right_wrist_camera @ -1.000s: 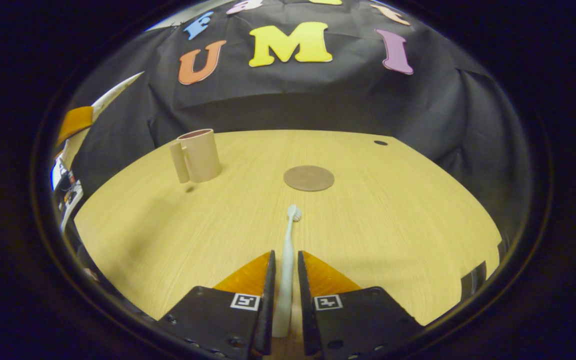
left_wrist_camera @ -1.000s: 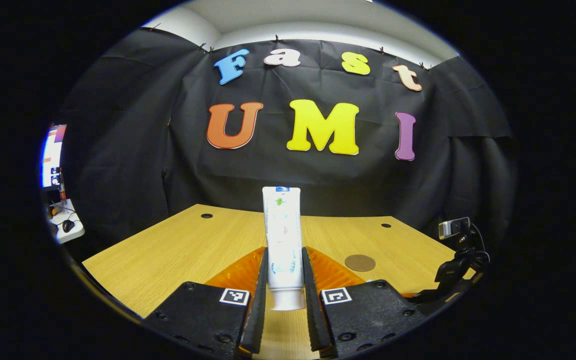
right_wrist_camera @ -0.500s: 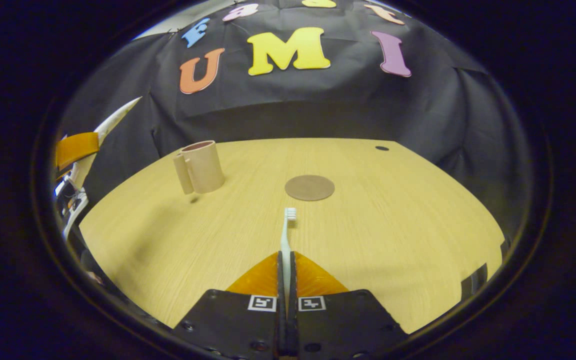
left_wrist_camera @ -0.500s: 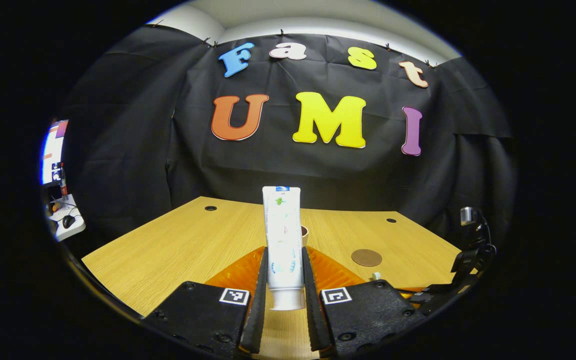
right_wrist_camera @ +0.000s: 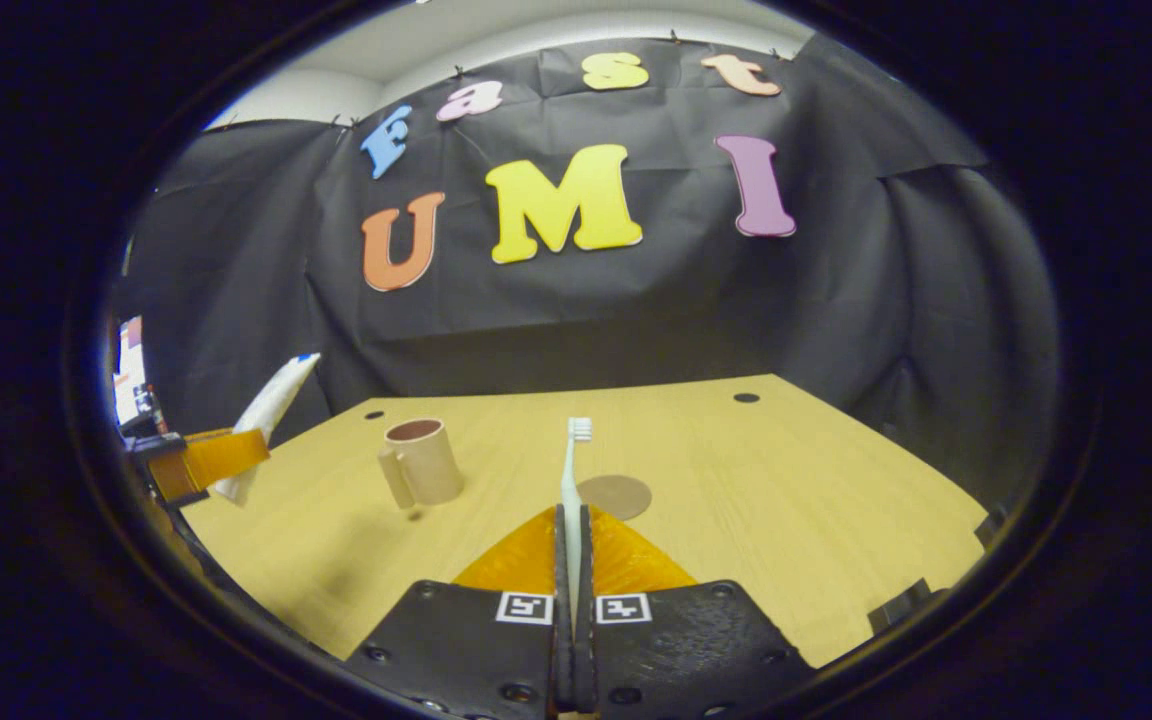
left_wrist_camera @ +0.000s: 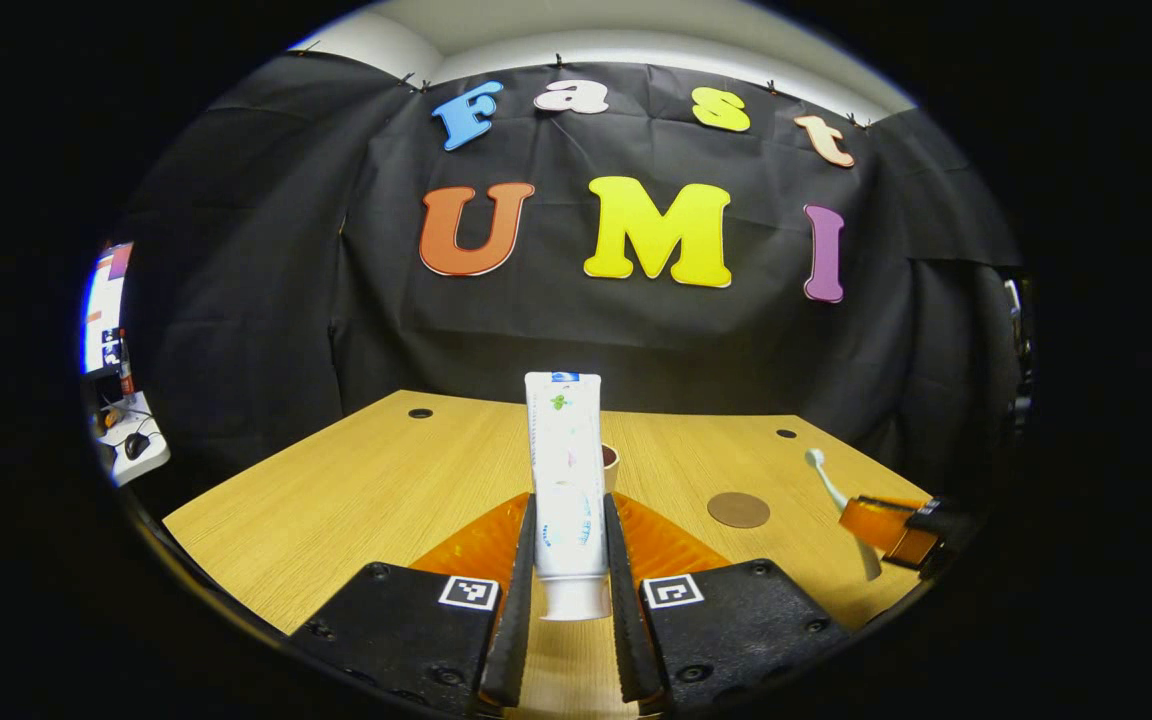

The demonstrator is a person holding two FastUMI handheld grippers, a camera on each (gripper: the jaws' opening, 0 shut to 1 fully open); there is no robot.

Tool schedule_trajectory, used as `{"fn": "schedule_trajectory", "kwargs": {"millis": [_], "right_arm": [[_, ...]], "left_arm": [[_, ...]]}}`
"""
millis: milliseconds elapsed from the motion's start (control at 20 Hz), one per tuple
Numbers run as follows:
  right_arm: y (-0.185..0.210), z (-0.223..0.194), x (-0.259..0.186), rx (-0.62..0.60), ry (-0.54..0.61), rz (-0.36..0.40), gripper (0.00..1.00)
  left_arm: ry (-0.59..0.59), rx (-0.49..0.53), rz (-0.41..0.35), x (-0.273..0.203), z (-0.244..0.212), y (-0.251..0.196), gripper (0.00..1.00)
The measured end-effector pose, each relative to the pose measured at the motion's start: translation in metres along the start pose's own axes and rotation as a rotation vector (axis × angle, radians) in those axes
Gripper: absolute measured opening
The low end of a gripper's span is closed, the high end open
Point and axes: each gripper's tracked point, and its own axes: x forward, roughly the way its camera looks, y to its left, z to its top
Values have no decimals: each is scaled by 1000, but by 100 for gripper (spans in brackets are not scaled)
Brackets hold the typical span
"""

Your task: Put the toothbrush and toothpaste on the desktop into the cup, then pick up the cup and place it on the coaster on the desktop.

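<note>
A light wooden desk [left_wrist_camera: 356,490] with a straight grain carries the scene; small dark round holes [left_wrist_camera: 420,413] sit near its far corners. Black creased cloth [left_wrist_camera: 256,300] hangs behind and around the desk as the booth's wall, clipped along its top edge. Above it runs a pale wall and ceiling [left_wrist_camera: 636,40]. Past the cloth's left edge, a bright screen [left_wrist_camera: 101,310] glows above a white surface [left_wrist_camera: 136,455].

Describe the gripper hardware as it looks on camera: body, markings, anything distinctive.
Both match: the left gripper and right gripper have black bodies with visible screw heads and a small square black-and-white fiducial tag at each finger's base. Translucent orange ribbed wedges back the fingers.
</note>
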Motion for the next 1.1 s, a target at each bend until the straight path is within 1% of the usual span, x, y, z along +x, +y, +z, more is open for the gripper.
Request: {"fn": "schedule_trajectory", "kwargs": {"millis": [150,300,550,850,1000,1100], "right_arm": [[-4,32,-11,-46,-119,-31,1],[-1,46,-22,-100,-186,-49,1],[6,48,-26,-116,-196,-39,1],[7,43,-25,-112,-180,-36,1],[13,39,-26,-115,-179,-25,1],[16,35,-28,-124,-181,-18,1]], "left_arm": [[12,15,3,1,-6,0,39],[22,8,-1,1,-11,-2,39],[9,34,14,-1,-11,1,39],[11,31,9,1,-13,0,39],[20,9,2,8,-15,1,39],[11,16,11,18,-10,4,39]]}}
